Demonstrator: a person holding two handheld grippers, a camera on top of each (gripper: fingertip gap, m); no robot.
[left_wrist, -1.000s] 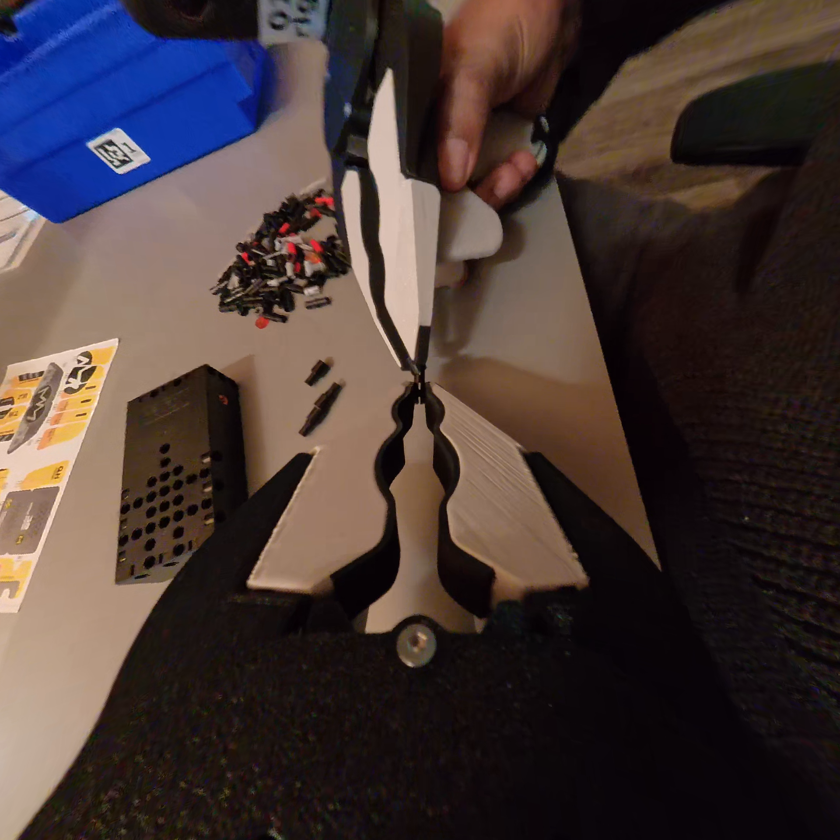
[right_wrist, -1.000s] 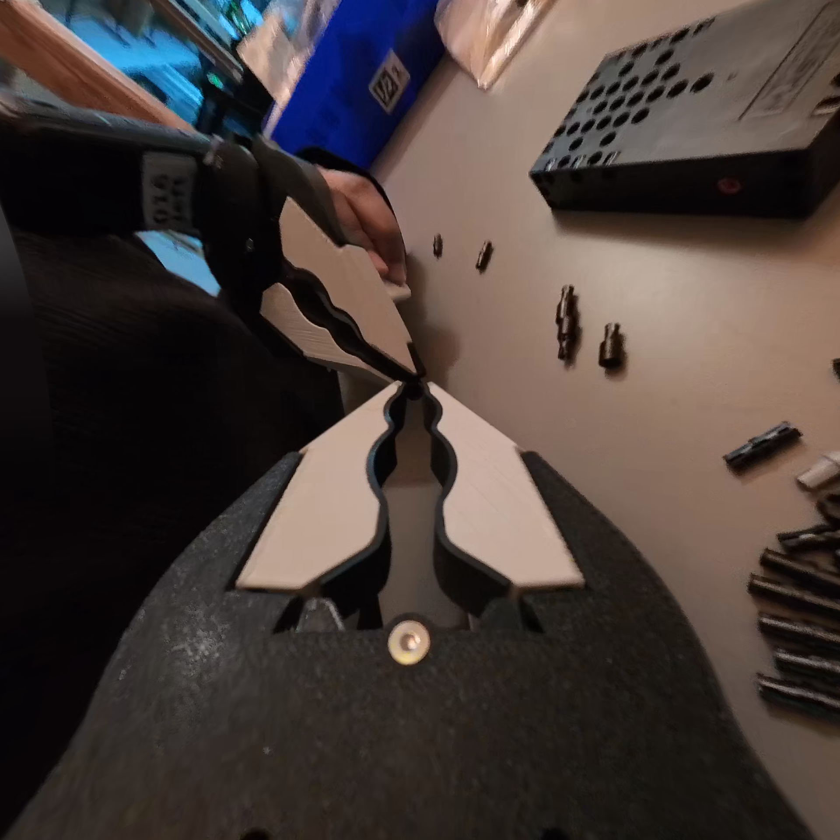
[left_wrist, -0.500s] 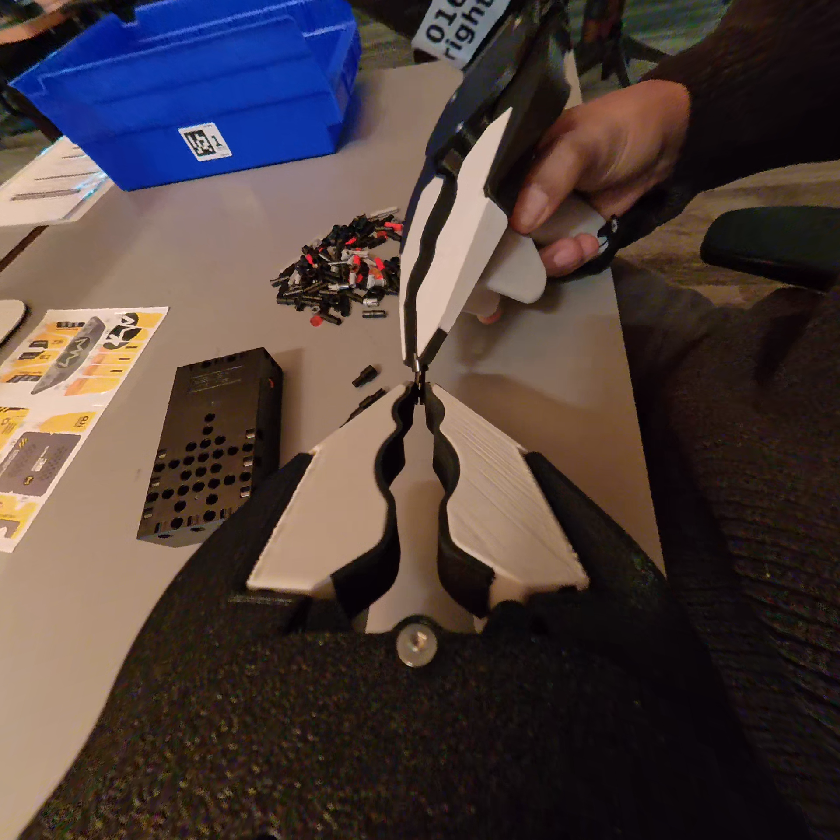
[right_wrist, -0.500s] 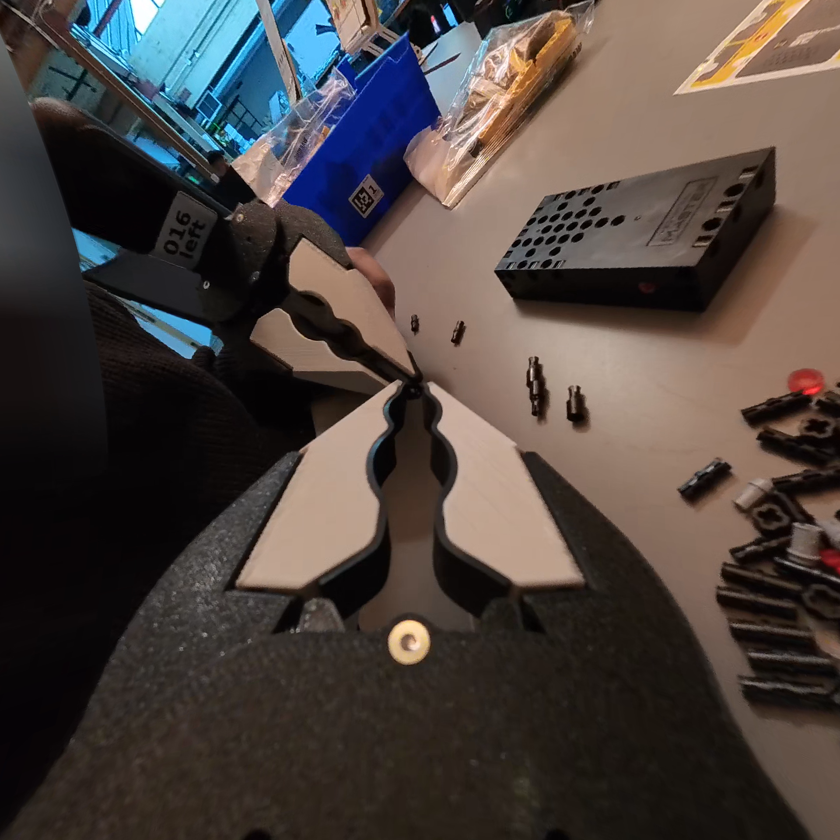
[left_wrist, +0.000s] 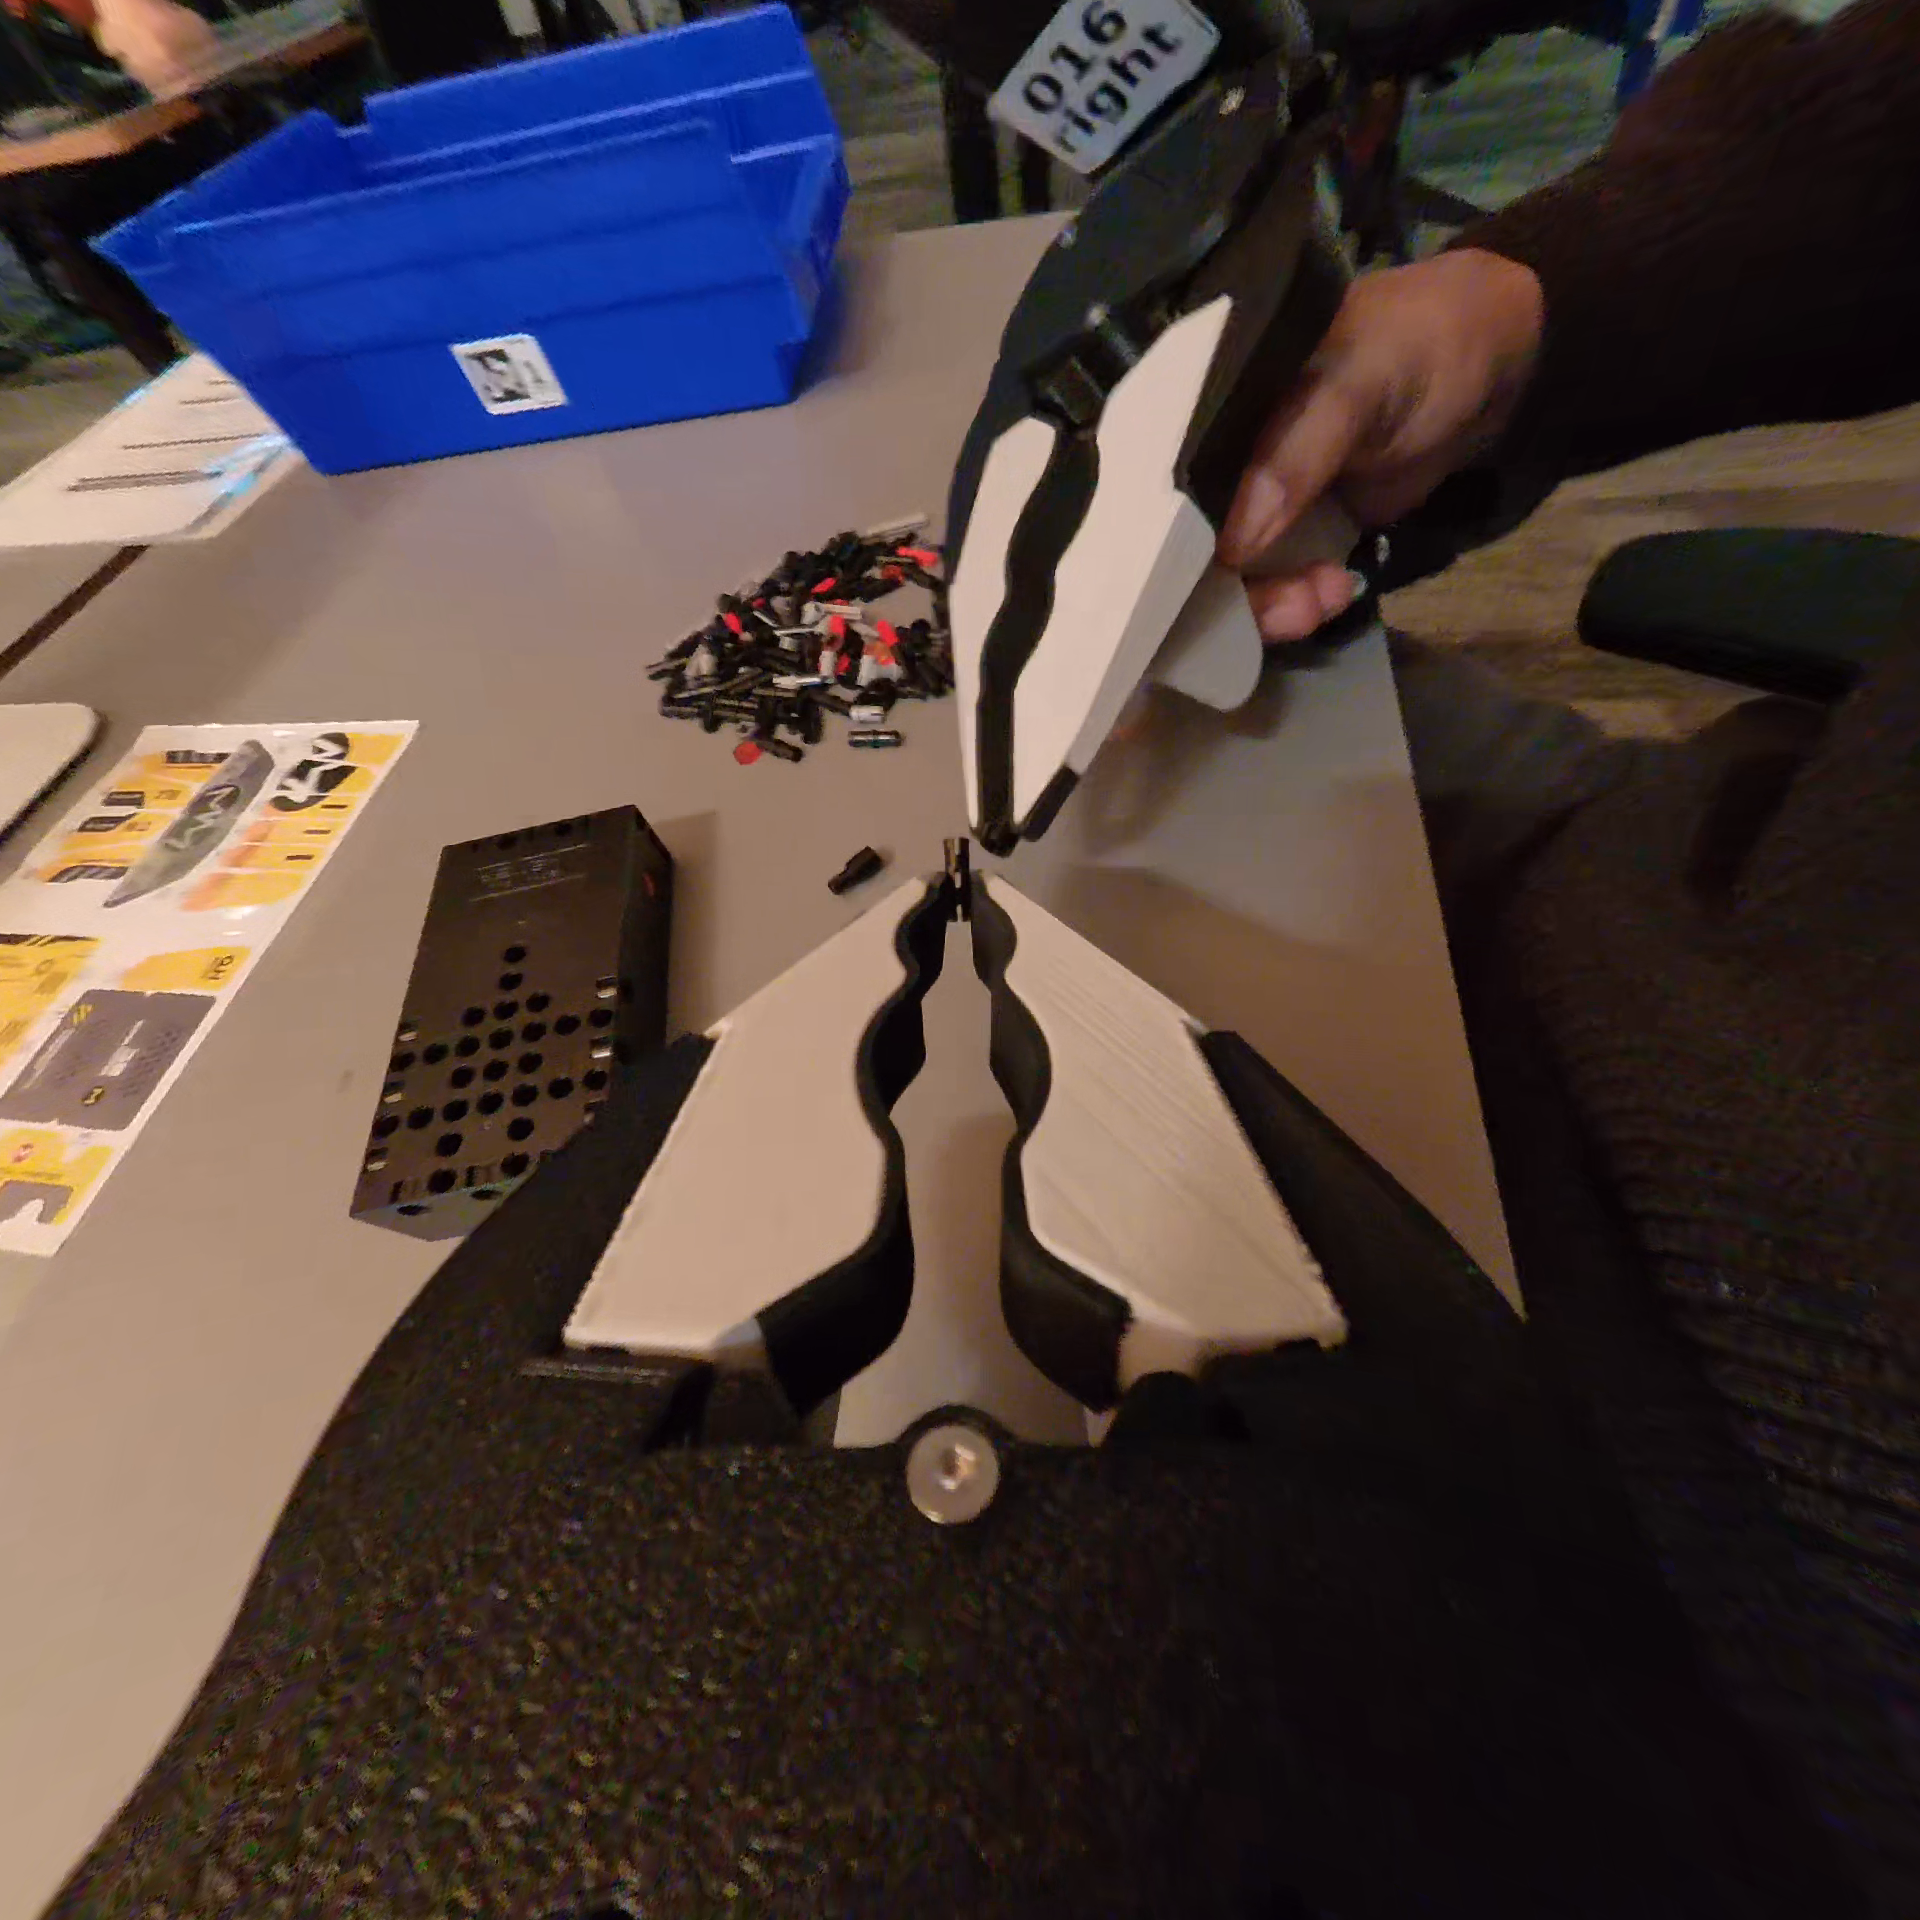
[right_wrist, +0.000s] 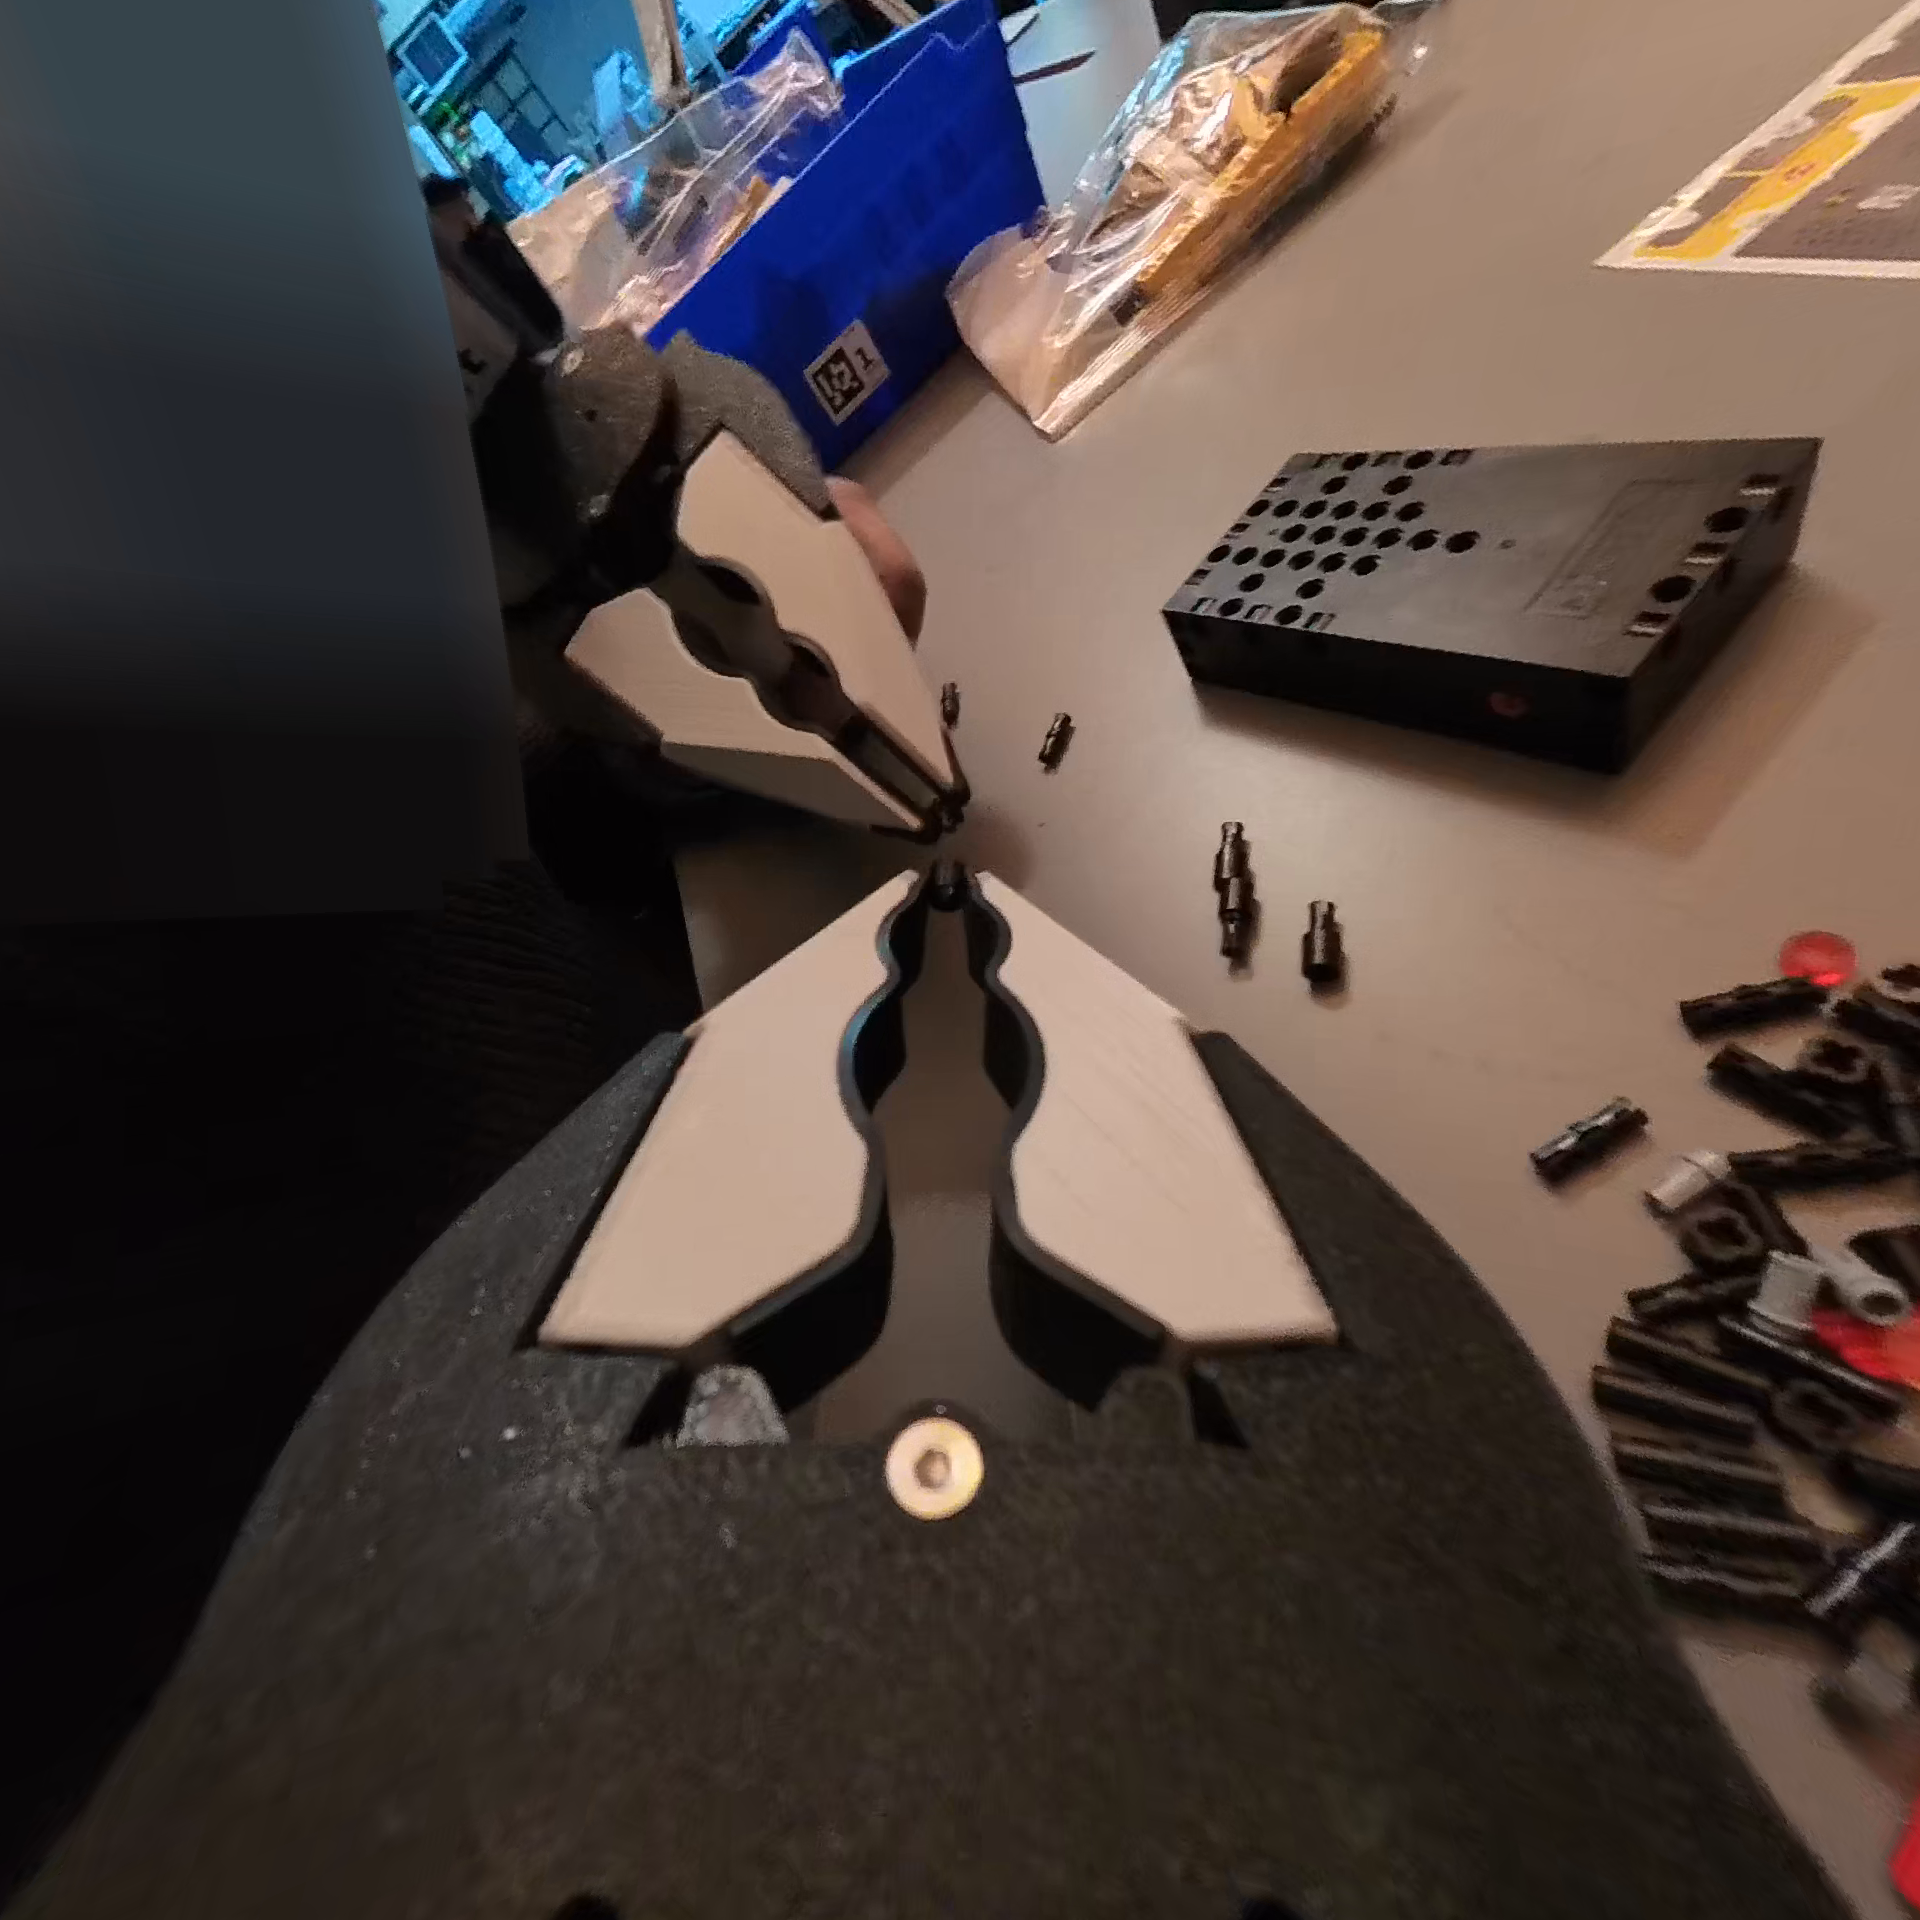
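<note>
My left tongs pinch a small black pin upright; my right tongs, tip-to-tip just apart, grip another black pin above the surface.

a workshop or lab assembly bench: a grey table holds a blue storage bin with a code tag, a heap of small black, grey and red connector pins, bagged yellow parts and a sticker sheet.

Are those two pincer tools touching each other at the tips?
Apart. The left wrist view shows bare table between the left gripper and the right gripper.
</note>
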